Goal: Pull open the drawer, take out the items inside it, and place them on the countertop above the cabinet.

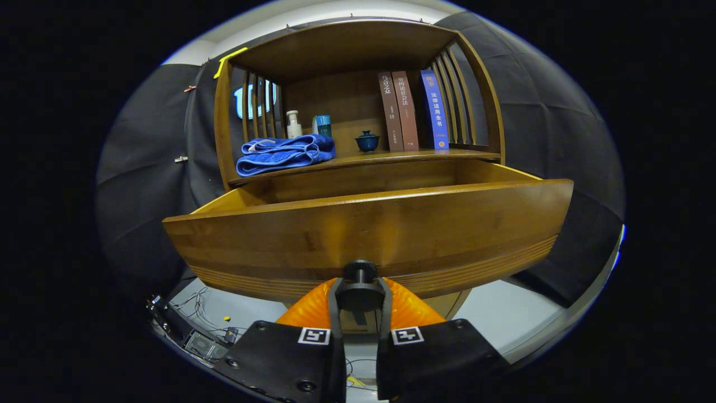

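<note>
Gripper view, looking forward at a wooden cabinet (358, 112) whose open shelf forms the countertop (391, 158) above a wide drawer (369, 235). That drawer is the landmark: it stands pulled well out toward the camera, its curved front panel nearest, and its inside is hidden behind that panel, so whatever lies in it cannot be made out. Above the drawer and to one side, a folded blue towel (284, 154) lies on the countertop. Above the drawer's other side, three books (414, 110) stand upright against the cabinet's slatted end. Behind the towel stand a white pump bottle (293, 124) and a teal box (323, 125); between the towel and the books sits a small dark lidded cup (367, 140). At the bottom middle of the drawer's front is a dark round knob (359, 280), and the gripper (359, 299) is clenched on it, a finger pressing each side. Judging the risk: further pulling could draw the drawer off its runners and tip it, and the crowded countertop leaves little room, so items set down carelessly may knock the cup or books.
</note>
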{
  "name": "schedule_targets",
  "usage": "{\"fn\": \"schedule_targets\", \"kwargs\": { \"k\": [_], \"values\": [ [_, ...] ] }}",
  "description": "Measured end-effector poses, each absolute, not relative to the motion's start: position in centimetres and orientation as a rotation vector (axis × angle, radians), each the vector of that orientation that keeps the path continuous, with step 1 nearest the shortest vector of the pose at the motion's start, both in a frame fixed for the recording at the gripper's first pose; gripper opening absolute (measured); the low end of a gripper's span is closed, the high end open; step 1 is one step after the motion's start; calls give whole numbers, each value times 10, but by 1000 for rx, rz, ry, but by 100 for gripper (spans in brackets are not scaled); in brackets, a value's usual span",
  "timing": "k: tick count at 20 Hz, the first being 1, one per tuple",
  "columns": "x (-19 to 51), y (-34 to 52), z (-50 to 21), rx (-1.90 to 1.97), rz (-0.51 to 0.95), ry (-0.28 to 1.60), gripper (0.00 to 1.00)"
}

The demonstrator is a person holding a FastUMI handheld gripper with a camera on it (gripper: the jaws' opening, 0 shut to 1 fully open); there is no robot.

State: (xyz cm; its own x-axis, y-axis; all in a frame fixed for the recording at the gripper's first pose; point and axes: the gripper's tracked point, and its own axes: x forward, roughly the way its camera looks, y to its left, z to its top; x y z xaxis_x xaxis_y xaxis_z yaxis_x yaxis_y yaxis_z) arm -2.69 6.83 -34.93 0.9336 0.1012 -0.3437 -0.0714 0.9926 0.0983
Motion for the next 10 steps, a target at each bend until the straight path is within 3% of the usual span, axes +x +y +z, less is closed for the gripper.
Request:
{"fn": "schedule_targets", "kwargs": {
  "k": [6, 10],
  "values": [
    [-29, 46, -372, 132, 21, 438, 100],
    [-50, 46, -365, 150, 69, 456, 100]
  ]
}}
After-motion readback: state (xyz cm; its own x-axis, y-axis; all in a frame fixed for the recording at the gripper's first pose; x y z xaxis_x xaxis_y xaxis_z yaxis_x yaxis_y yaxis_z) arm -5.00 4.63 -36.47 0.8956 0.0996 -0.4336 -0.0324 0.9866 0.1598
